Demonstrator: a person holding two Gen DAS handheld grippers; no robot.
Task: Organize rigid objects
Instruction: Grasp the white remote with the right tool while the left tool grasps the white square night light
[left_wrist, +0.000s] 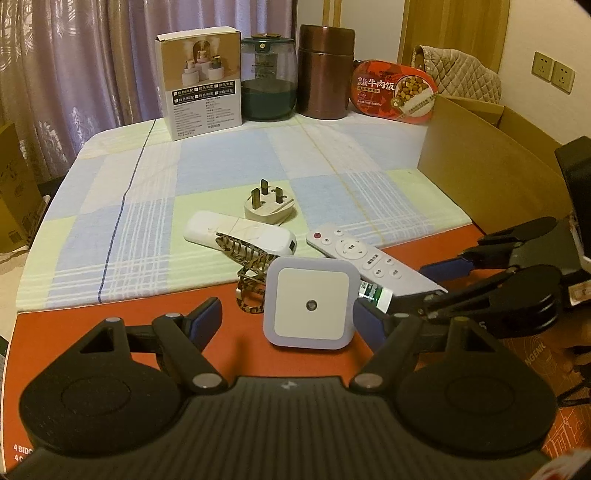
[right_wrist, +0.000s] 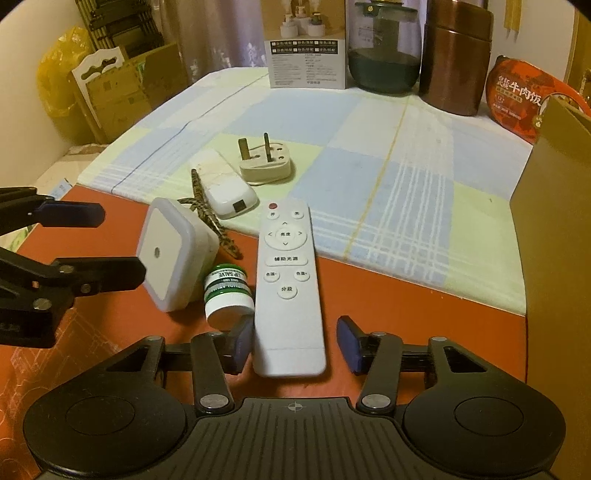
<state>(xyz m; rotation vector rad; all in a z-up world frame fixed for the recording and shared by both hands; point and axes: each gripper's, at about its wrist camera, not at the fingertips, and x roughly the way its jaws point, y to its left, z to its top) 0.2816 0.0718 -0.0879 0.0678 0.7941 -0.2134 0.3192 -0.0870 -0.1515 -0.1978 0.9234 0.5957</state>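
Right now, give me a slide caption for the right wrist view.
Open right tongs straddle the white remote, beside a lip salve jar and square night light.

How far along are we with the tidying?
Nothing looks sorted yet. Left gripper is open around the night light; right gripper is open around the remote. The plug, white stick, hair clip and lip salve lie loose.

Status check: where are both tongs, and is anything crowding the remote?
Left tongs open around night light. Right tongs open astride white remote, not clamped. Lip salve tub crowds remote's left side.
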